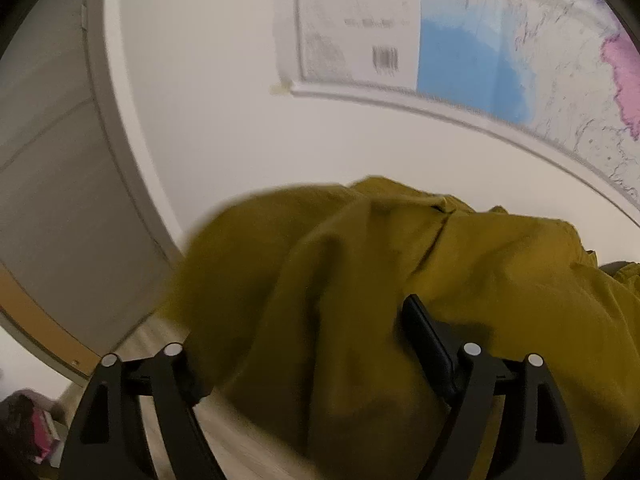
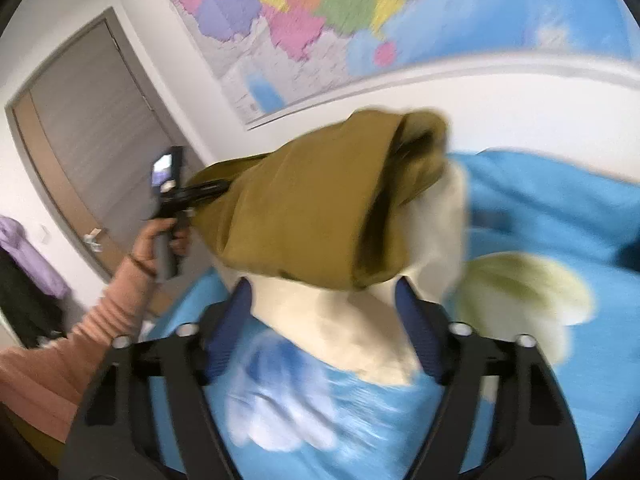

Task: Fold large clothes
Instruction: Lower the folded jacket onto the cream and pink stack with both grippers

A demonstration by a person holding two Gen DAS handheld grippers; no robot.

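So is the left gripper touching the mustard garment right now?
Touching. In the left wrist view the mustard garment drapes over the left gripper, covering its left finger and lying against the right finger. Whether it is clamped is hidden.

My left tongs (image 1: 308, 356) are spread wide, one finger (image 1: 430, 344) lying bare on top of cloth, the other half buried. Left hand (image 2: 160, 240) is wrapped round the handle, arm up, peach sleeve. Right tongs (image 2: 324, 320) are gaping open too, fingers wide apart.

Garment (image 1: 360, 264): matt mustard cloth, soft. Tongs (image 1: 304, 356): matt black plastic. Wall map (image 1: 500, 40): seemingly glossy paper.
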